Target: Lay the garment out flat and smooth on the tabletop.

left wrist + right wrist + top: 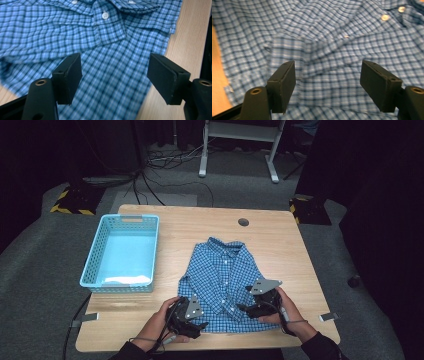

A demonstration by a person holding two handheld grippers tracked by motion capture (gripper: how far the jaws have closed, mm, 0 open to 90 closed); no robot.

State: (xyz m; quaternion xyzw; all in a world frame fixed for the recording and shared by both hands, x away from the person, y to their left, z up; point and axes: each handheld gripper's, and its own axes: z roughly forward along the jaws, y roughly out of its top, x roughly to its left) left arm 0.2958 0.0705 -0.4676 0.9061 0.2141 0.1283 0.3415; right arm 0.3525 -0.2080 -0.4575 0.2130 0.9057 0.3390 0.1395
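Left hand-held gripper (pixel 200 326) and right hand-held gripper (pixel 243 308), both spread and empty, hover at 6 o'clock of the folded blue checked cotton shirt (pixel 222 270); the next fold likely requires pinching the hem.

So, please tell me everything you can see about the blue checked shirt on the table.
The shirt is blue with a dark and white check, apparently woven cotton, with white buttons down the front. It lies folded into a rough rectangle, collar toward the far edge, flat on the wooden table, to the right of a light blue basket. A cuffed sleeve is folded across the front. Both open claws, left and right, are at its near edge; neither grips it.
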